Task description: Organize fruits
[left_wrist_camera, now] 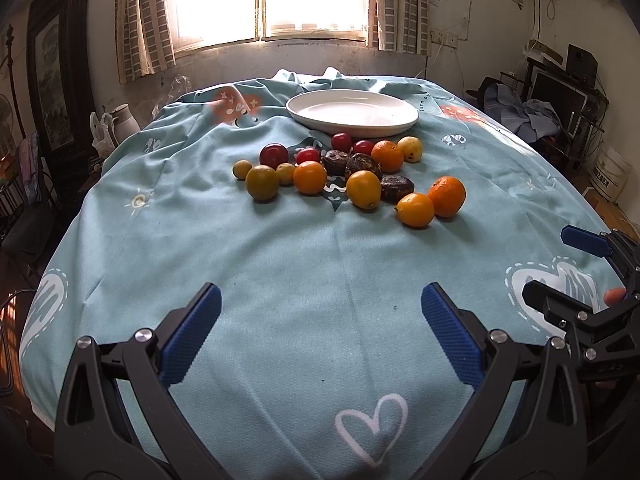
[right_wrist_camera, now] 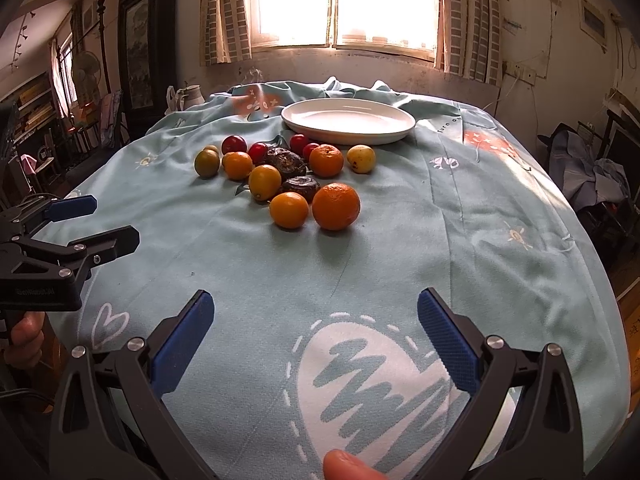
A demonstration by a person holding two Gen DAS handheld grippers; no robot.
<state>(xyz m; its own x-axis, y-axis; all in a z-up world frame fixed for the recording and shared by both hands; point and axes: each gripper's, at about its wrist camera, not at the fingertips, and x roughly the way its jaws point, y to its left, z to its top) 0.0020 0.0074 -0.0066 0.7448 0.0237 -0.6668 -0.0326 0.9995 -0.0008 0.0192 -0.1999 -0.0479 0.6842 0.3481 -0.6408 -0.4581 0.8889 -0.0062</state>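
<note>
Several fruits lie in a loose cluster on the light blue tablecloth (left_wrist_camera: 280,264): oranges (left_wrist_camera: 447,195) (right_wrist_camera: 335,206), yellow citrus (left_wrist_camera: 363,189) (right_wrist_camera: 264,181), red plums (left_wrist_camera: 273,155) (right_wrist_camera: 234,144), dark wrinkled fruits (left_wrist_camera: 397,188) (right_wrist_camera: 301,187) and a green one (left_wrist_camera: 262,182) (right_wrist_camera: 207,163). An empty white plate (left_wrist_camera: 352,112) (right_wrist_camera: 347,120) sits just behind them. My left gripper (left_wrist_camera: 320,304) (right_wrist_camera: 104,222) is open and empty, low over the near cloth. My right gripper (right_wrist_camera: 316,312) (left_wrist_camera: 560,264) is open and empty, to its right.
A window with checked curtains (left_wrist_camera: 146,16) is behind the table. A white jug (left_wrist_camera: 122,118) stands off the far left edge. A monitor and clothes pile (left_wrist_camera: 536,110) are at the right, a white bucket (left_wrist_camera: 610,168) on the floor. A fingertip (right_wrist_camera: 346,466) shows at the bottom.
</note>
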